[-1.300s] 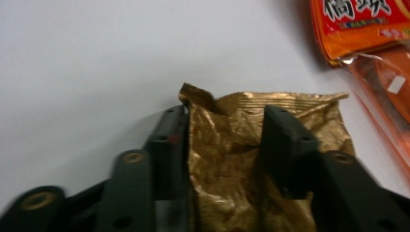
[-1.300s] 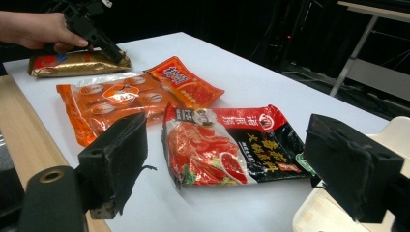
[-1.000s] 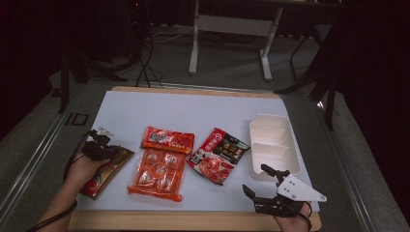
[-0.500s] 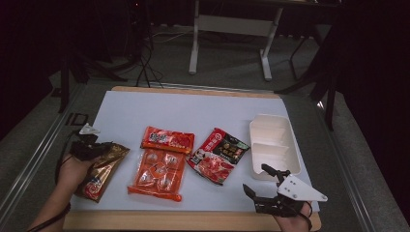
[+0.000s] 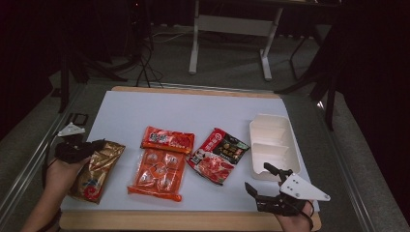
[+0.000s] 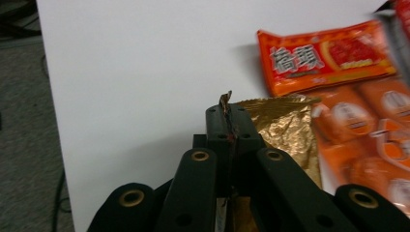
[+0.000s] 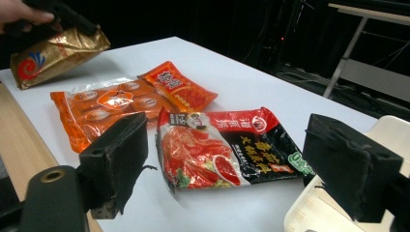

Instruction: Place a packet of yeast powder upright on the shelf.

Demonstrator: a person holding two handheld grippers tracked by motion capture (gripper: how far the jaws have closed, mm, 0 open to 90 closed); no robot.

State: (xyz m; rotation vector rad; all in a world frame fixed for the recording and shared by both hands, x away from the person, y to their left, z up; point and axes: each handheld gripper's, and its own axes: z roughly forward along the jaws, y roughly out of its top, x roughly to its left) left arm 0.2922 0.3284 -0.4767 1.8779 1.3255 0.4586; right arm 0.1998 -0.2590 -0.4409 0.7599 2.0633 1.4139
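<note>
High view: left tool (image 5: 92, 145) clamped on glossy gold foil packet (image 5: 96, 170) at white surface (image 5: 193, 111) left edge, shifted further left than before.
Left gripper view: packet's lower part hidden behind jaws.
Right gripper view: right tool (image 7: 241, 164) agape, empty, unmoved.

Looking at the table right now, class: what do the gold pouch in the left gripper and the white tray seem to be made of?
Gold pouch: apparently metallised foil film, glossy; it creases sharply and glints where the left gripper pinches its edge. White tray: probably moulded foam or thin plastic, matte, with rounded walls and a divider between two compartments; which one cannot be told.
</note>
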